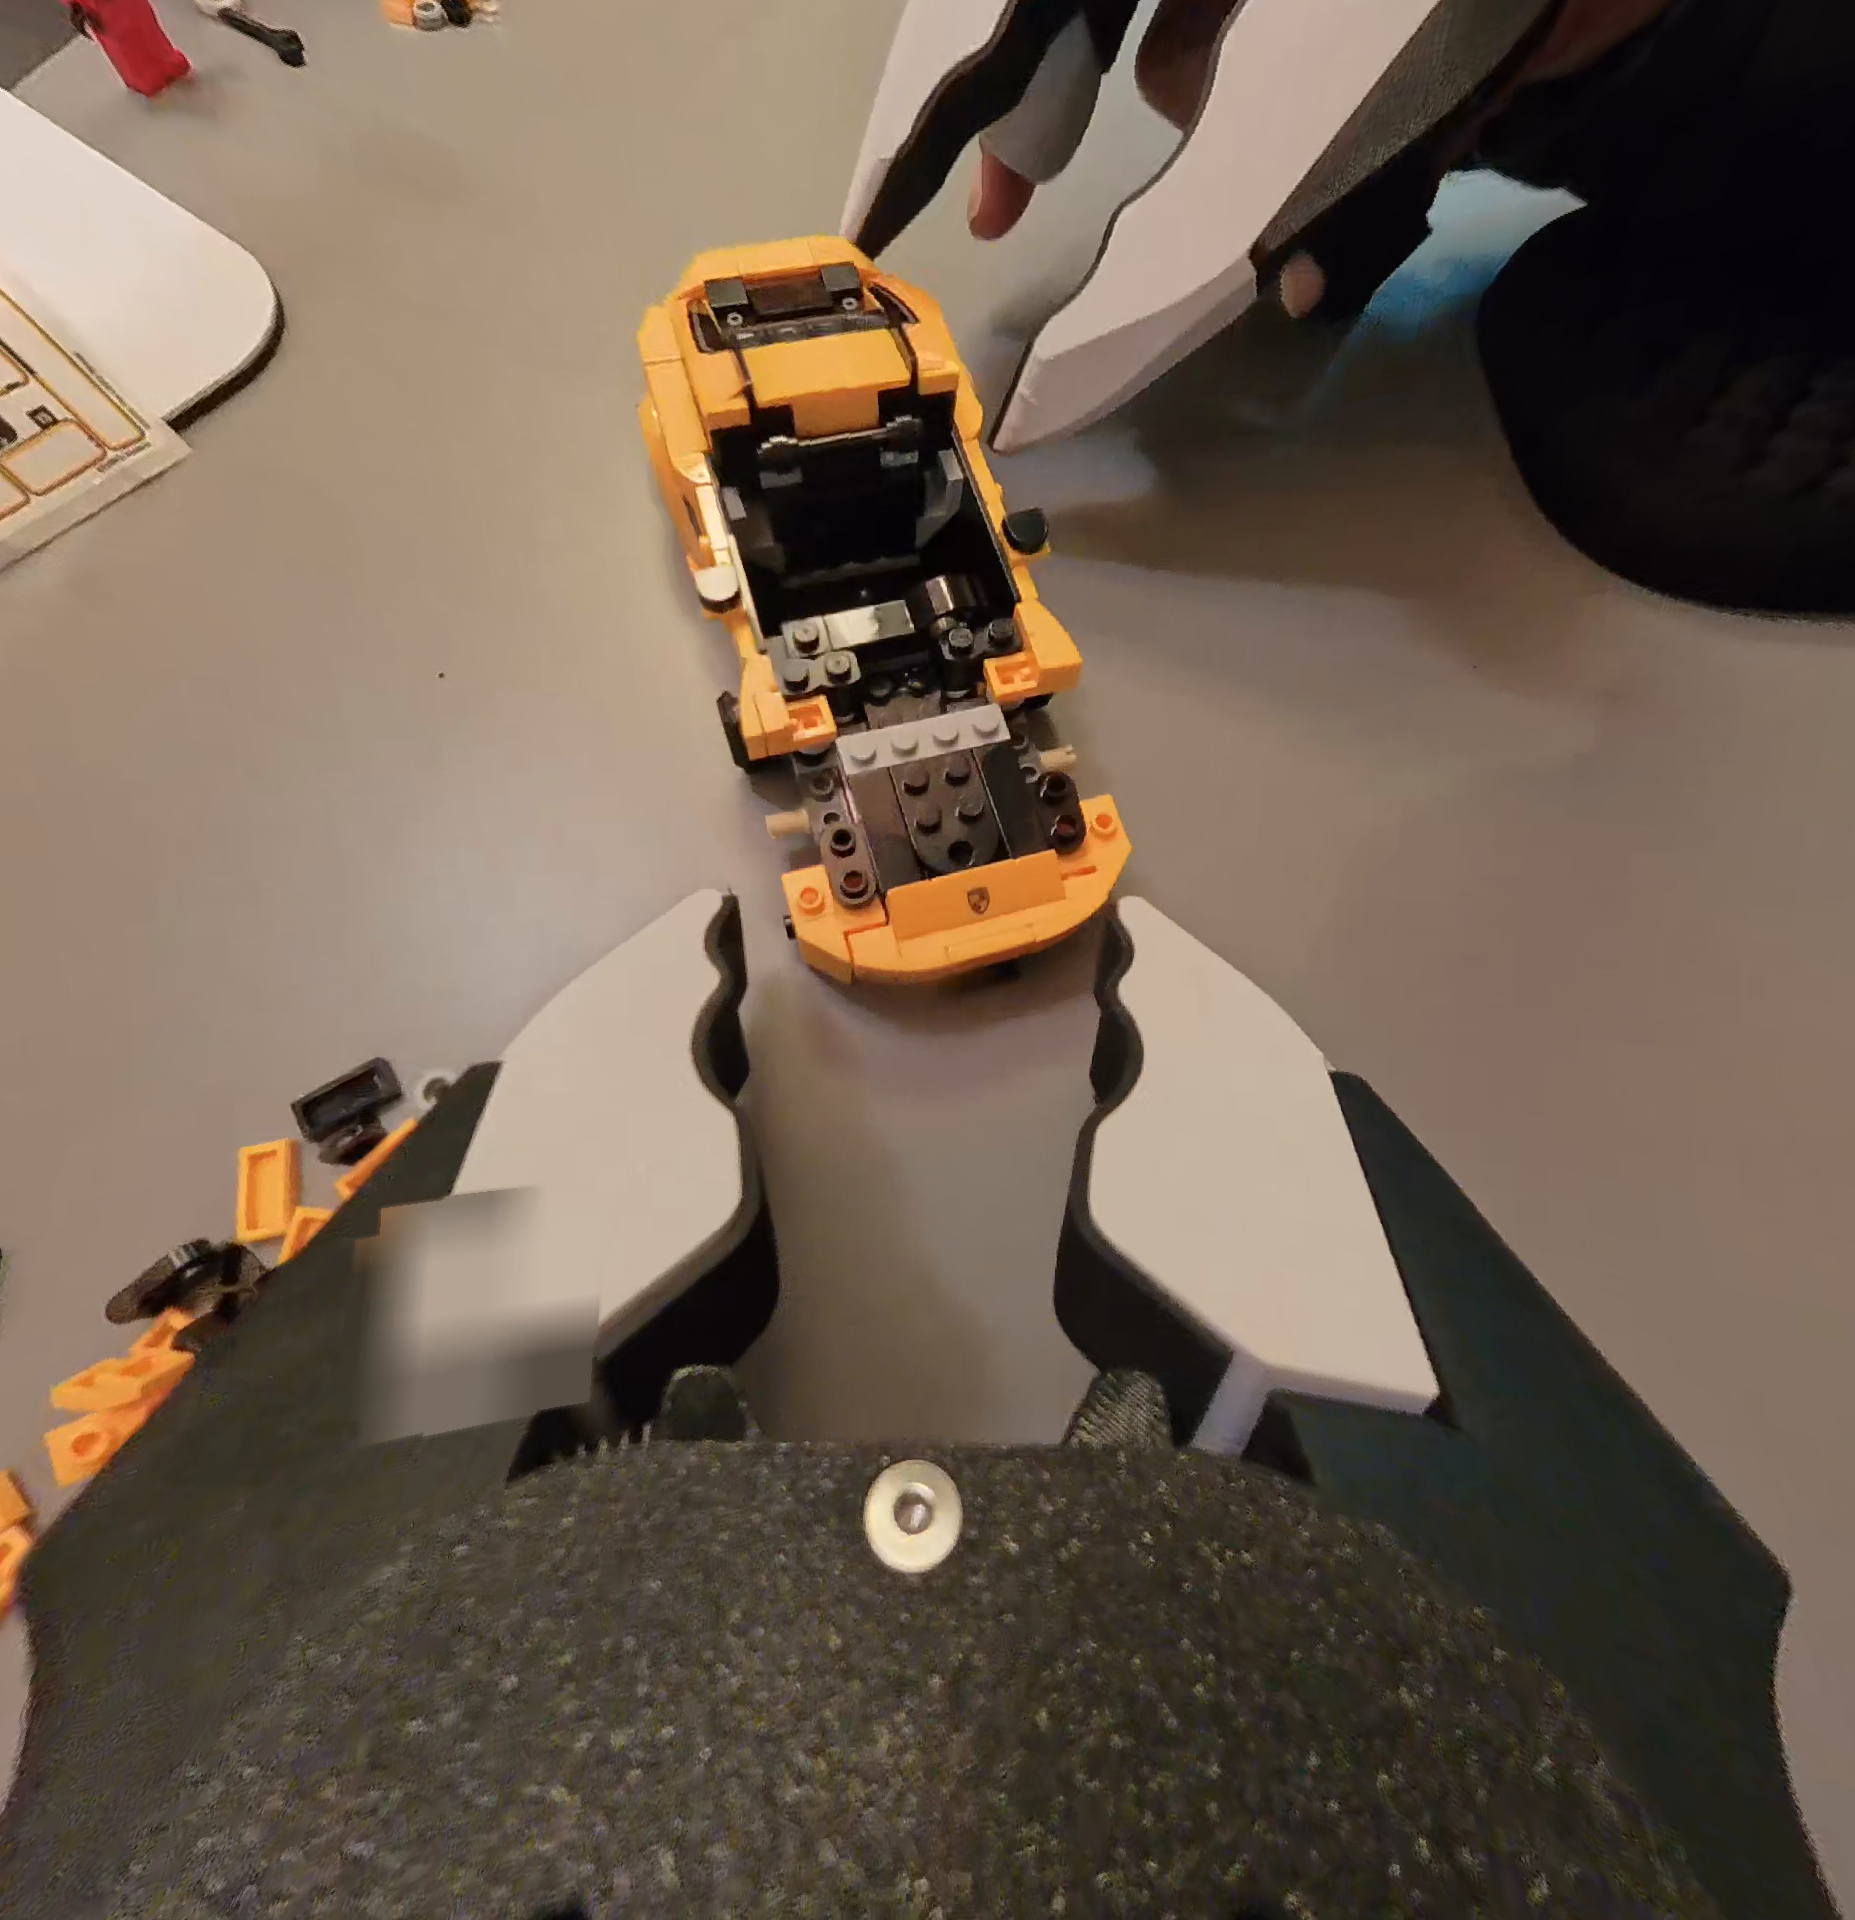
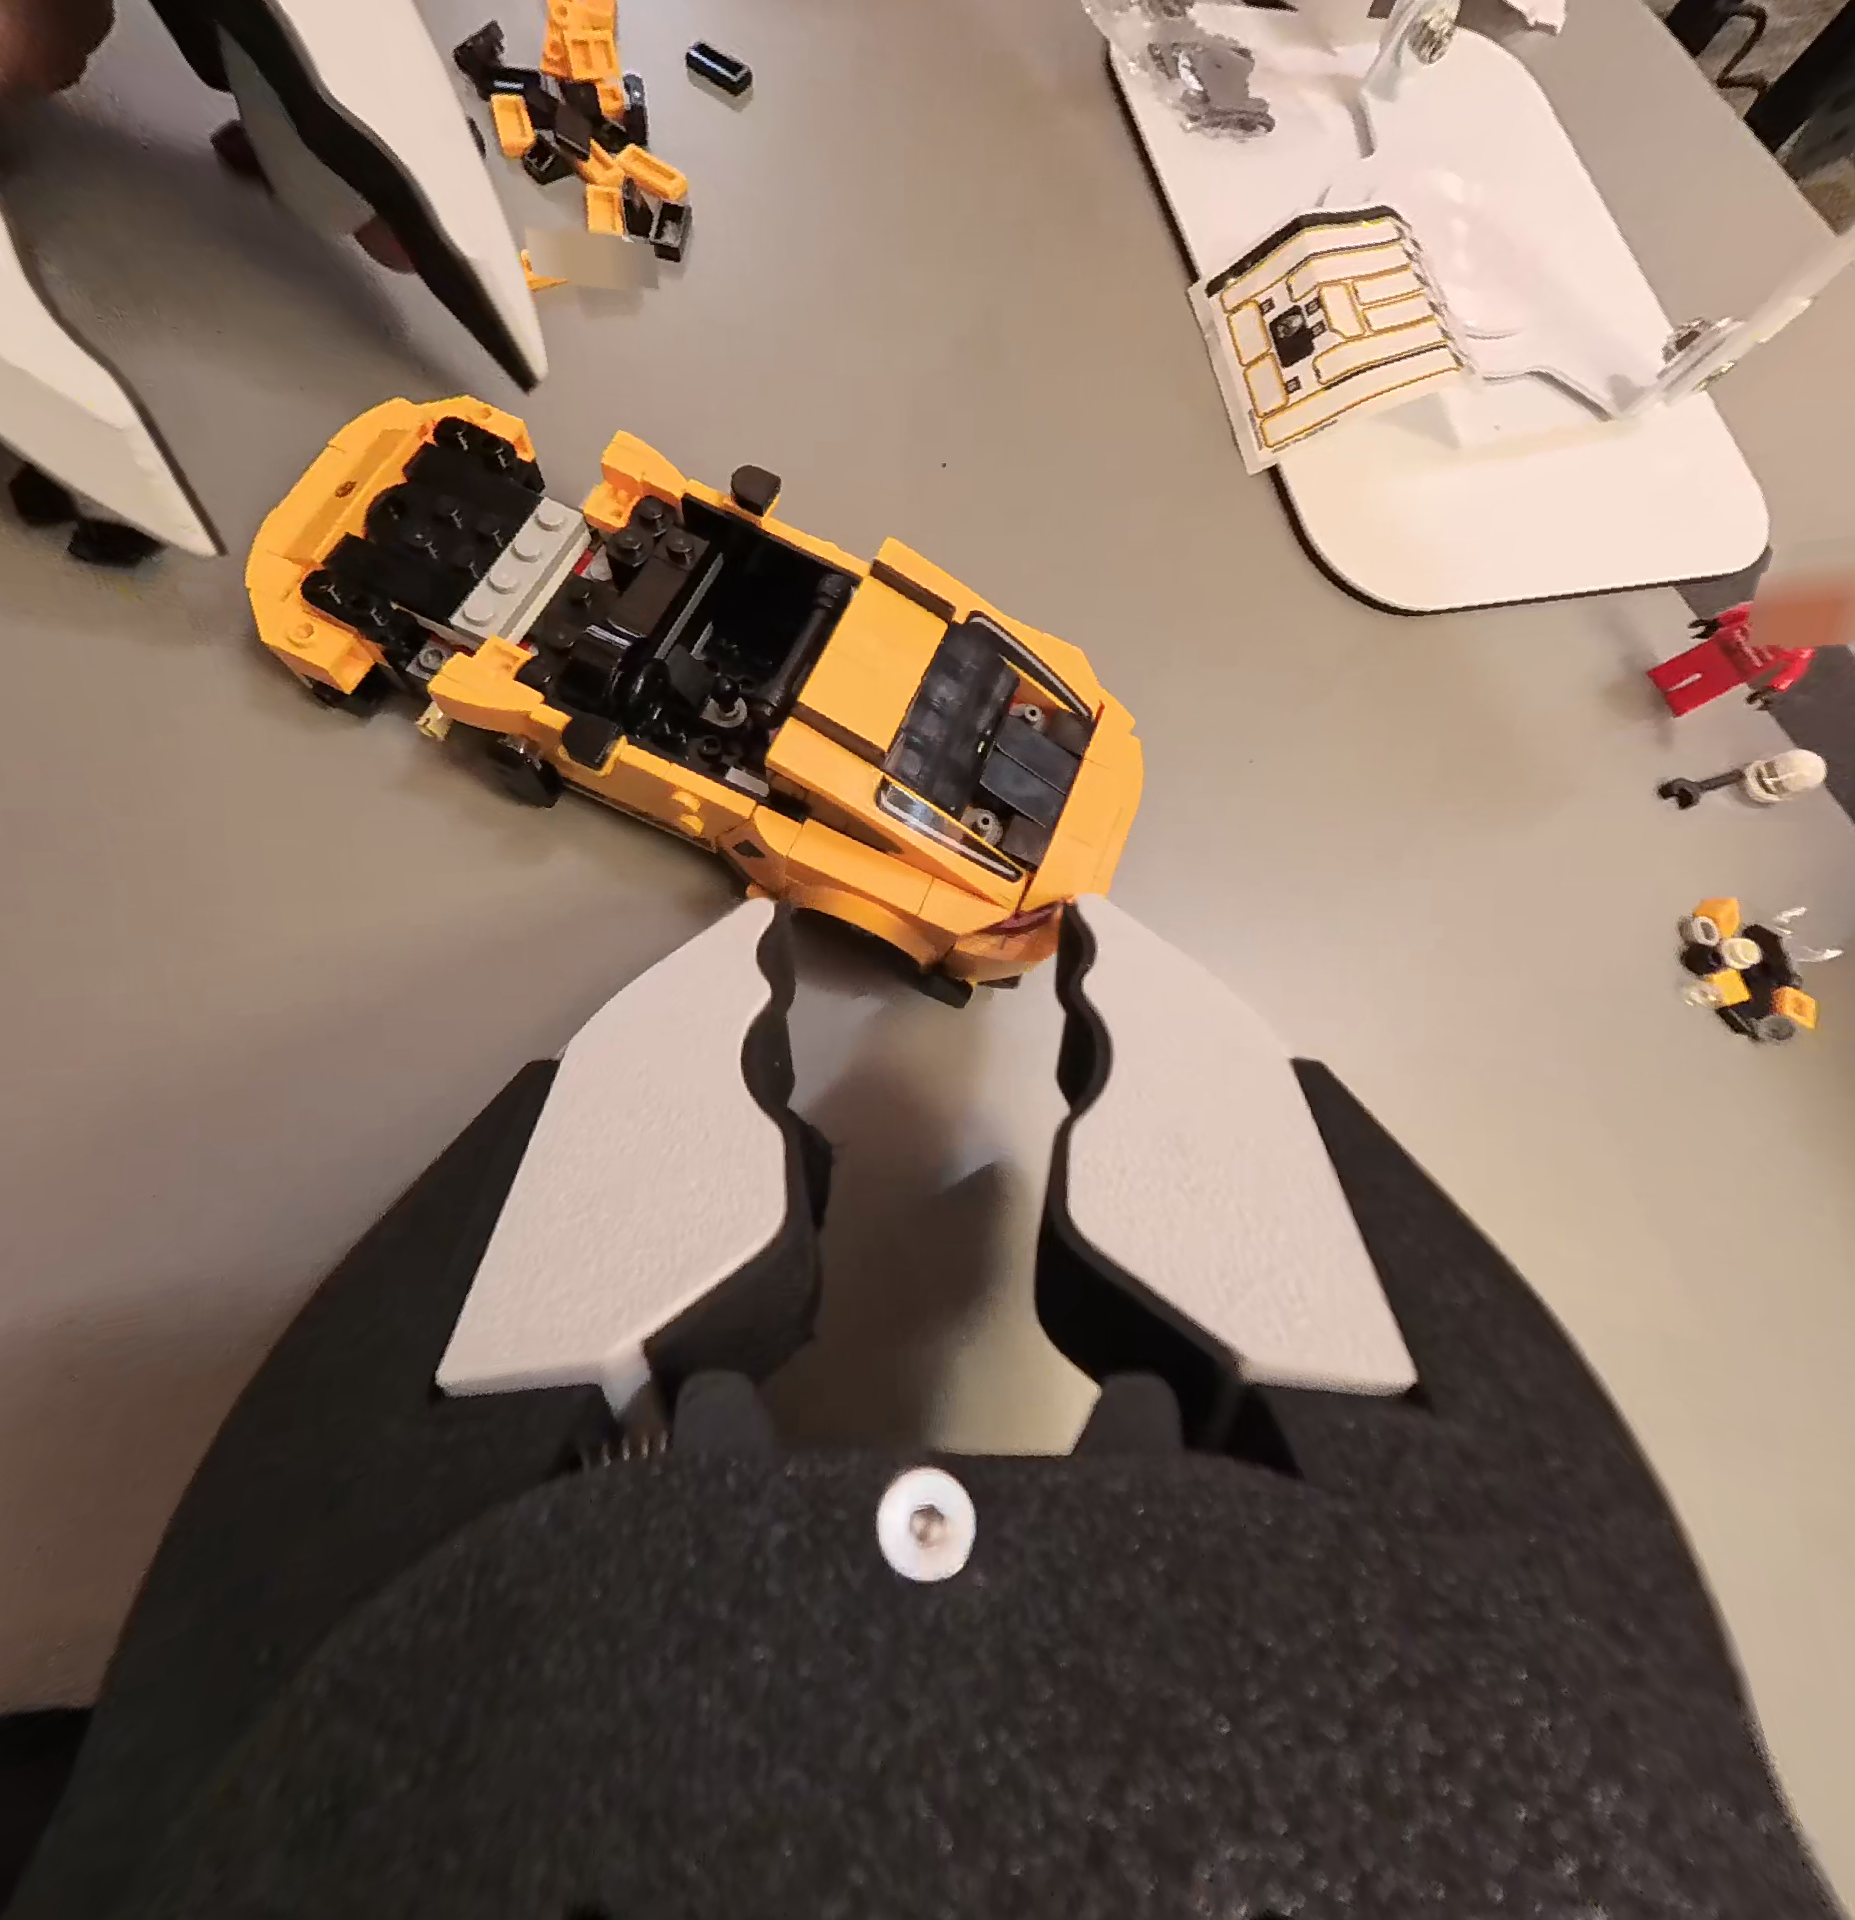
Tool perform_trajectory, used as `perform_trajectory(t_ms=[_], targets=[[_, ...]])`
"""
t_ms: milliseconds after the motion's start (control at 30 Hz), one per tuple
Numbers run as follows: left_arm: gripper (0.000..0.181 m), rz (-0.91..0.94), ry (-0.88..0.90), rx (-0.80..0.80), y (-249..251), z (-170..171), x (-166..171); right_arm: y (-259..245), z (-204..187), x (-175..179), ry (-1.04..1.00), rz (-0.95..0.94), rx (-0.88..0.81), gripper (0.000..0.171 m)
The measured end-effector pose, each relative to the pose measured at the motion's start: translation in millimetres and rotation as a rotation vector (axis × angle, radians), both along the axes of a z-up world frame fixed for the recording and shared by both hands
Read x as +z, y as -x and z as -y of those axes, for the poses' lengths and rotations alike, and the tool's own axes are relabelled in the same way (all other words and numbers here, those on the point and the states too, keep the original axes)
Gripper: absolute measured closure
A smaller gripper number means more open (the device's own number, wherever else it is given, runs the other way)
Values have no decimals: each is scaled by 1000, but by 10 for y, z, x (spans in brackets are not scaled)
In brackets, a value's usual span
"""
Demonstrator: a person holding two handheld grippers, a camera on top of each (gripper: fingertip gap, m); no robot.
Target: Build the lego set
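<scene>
Left hand-held gripper (image 1: 923, 914) spread wide at the nose of the orange lego car (image 1: 861, 613), holding nothing. Right hand-held gripper (image 2: 918, 920) spread at its tail, likewise empty. Probably flanked so to steady the car on the grey surface (image 1: 1422, 935). Loose bricks (image 2: 590, 135) kept nearby.

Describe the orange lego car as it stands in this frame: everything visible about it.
The orange lego car is a part-built plastic brick model resting on the grey table. Its cabin is open and roofless, with black interior parts; a grey studded plate crosses the uncovered front section. Neither gripper holds it: the open left gripper faces its nose, the open right gripper its rear.
</scene>
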State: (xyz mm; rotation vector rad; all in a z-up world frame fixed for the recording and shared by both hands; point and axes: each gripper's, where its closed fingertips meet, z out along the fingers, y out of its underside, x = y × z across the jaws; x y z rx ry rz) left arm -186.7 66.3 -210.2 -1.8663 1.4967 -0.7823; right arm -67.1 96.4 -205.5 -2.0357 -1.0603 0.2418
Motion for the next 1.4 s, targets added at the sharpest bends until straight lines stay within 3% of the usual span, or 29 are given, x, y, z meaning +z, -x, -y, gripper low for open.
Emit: perform_trajectory(t_ms=[167,333,633,800,933,1400], targets=[[111,-88,-111,-5,-76,31,-108,-82,-20,54,-3,-39,-26,121],[118,-106,-117,-28,-52,-5,-140,27,76,211,-50,-49,7,122],[118,-93,-110,-155,137,-138,-136,801,738,167,32,-53,256,138],[122,-82,-110,-134,207,-151,-107,1239,890,-20,197,-94,118,142],[126,-75,-124,-112,309,-187,-77,1380,840,-106,216,-60,45,142],[136,-66,-164,-108,457,-159,79,1587,750,-221,311,76,92,157]])
